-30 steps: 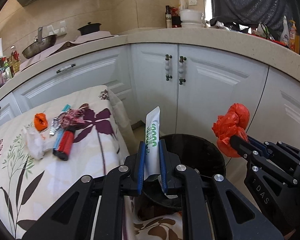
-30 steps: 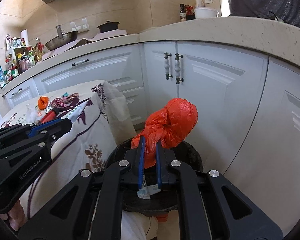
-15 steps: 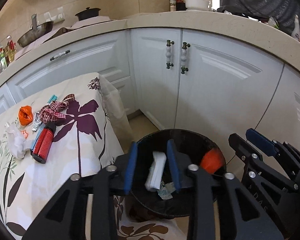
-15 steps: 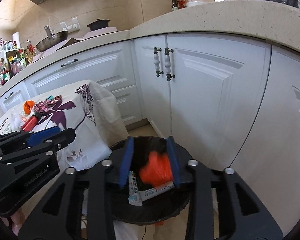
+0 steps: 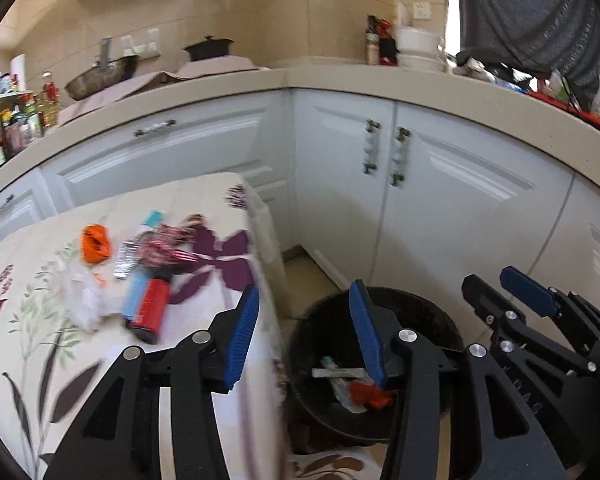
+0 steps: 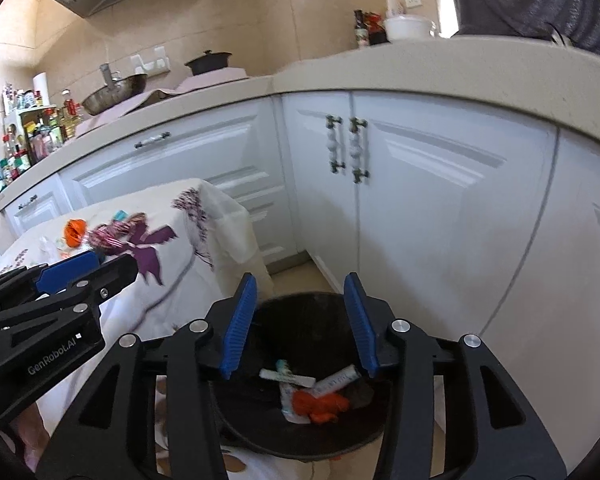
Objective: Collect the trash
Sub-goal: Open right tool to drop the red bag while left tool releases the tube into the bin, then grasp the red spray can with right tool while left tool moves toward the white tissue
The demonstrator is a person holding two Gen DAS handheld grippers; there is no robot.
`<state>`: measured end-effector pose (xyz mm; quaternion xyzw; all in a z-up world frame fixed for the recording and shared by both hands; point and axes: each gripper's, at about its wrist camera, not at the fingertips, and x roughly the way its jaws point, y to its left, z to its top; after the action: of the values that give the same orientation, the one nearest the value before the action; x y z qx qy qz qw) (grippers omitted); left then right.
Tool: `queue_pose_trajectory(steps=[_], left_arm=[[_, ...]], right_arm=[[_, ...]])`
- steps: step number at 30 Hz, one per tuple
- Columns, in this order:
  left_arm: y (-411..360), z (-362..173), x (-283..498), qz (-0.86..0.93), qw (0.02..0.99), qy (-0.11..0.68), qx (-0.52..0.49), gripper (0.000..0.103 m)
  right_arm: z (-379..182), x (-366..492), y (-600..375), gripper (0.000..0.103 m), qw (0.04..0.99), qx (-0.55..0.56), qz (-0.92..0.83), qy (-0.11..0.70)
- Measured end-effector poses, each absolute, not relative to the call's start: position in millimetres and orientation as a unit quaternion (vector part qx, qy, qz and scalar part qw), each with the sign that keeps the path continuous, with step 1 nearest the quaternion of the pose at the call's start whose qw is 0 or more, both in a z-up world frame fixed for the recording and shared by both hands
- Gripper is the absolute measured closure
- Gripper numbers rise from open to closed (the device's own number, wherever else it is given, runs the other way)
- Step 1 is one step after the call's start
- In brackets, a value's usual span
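A black trash bin [image 5: 428,312] [image 6: 268,436] stands on the floor by the table. Inside lie a white tube [image 6: 336,380], other white wrappers [image 5: 336,372] and a crumpled red plastic bag [image 6: 320,402] [image 5: 370,394]. My left gripper [image 5: 304,332] is open and empty, over the table's edge and the bin's left rim. My right gripper [image 6: 300,322] is open and empty above the bin. On the table lie a red can [image 5: 150,304], a blue packet [image 5: 134,290], an orange scrap [image 5: 96,242] [image 6: 75,232], a checkered cloth [image 5: 168,244] and white crumpled paper [image 5: 82,298].
The table has a floral cloth [image 5: 28,352] [image 6: 172,272]. White cabinets [image 5: 440,208] under a beige counter [image 6: 460,64] curve around behind the bin. A pan, pot and bottles stand on the counter.
Both grippers opened and let go: the white tube and the red plastic bag dropped into the bin. Both grippers then opened wider and the left one swung left toward the table.
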<state>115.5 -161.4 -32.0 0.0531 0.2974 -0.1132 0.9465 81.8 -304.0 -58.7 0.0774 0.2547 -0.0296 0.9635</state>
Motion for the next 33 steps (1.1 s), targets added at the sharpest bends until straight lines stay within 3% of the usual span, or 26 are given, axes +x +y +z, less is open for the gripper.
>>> queue_pose_trajectory(steps=[19, 33], left_arm=[[2, -21, 130, 0.053, 0.954, 0.294, 0.013, 0.051], [34, -24, 142, 0.055, 0.949, 0.312, -0.001, 0.048]], right_arm=[[-31, 131, -178, 0.058, 0.962, 0.047, 0.077, 0.259], [-40, 167, -120, 0.058, 0.938, 0.015, 0.114, 0.328]])
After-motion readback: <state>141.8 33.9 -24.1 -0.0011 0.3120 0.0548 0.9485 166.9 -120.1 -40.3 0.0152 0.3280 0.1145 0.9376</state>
